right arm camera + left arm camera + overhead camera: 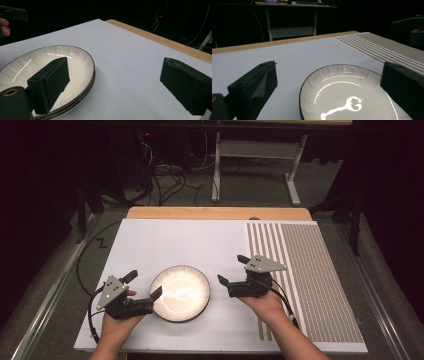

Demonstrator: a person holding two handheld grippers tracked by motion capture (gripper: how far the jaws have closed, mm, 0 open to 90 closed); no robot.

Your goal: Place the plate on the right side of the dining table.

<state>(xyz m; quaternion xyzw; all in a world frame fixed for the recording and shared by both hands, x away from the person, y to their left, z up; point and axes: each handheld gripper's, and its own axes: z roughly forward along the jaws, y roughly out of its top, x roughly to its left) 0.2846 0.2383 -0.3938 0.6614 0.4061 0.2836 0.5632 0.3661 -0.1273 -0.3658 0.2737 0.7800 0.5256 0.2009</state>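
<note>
White and glossy, with a dark rim: plate near the front edge of the pale table cover, seemingly the top one of a small stack, judging by the layered edges in the right gripper view. To its left, left gripper held low, jaws spread wide, one tip just at the plate's left rim, the other out over bare cover; same plate between the two jaws in the left gripper view. On the other side, right gripper near the plate's right edge but apart from it, jaws likewise wide apart, gripping nothing. Further right, striped and dotted mat. Beyond, wooden table edge, then grey floor with cables and a white table frame.
</note>
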